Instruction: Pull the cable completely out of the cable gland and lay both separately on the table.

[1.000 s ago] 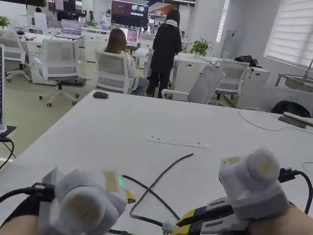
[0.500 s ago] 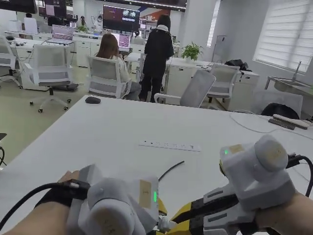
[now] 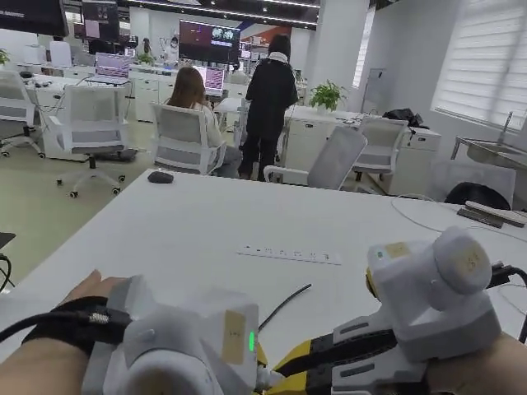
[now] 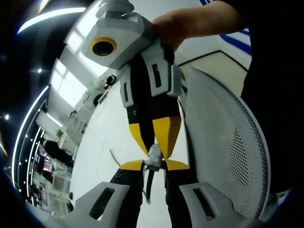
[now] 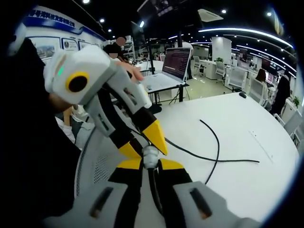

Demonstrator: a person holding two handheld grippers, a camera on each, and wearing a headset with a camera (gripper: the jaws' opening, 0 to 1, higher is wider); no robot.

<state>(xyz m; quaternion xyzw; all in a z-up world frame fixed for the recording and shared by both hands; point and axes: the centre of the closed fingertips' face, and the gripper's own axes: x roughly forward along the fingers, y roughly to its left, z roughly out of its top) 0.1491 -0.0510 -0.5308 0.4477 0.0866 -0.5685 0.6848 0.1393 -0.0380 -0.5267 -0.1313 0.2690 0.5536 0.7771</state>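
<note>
A small white cable gland [image 3: 269,378] hangs between the two grippers near the front edge of the white table [image 3: 206,222]. The gland [image 5: 151,156] sits at the yellow tips of my right gripper [image 5: 149,164], which is shut on it. My left gripper [image 4: 154,165] meets it head-on, with its jaws shut on the black cable [image 4: 148,183] right behind the gland [image 4: 154,154]. The free length of cable [image 5: 213,142] trails loose across the table, and its far end [image 3: 288,298] shows past the grippers.
A flat white power strip [image 3: 288,254] lies mid-table and a dark mouse [image 3: 160,177] sits at the far left edge. A white mesh chair back [image 4: 223,142] is close under the grippers. Office chairs and two people are beyond the table.
My left gripper has moved right and closed in on the gland held by the right gripper. It now covers the cable loops that lay in front.
</note>
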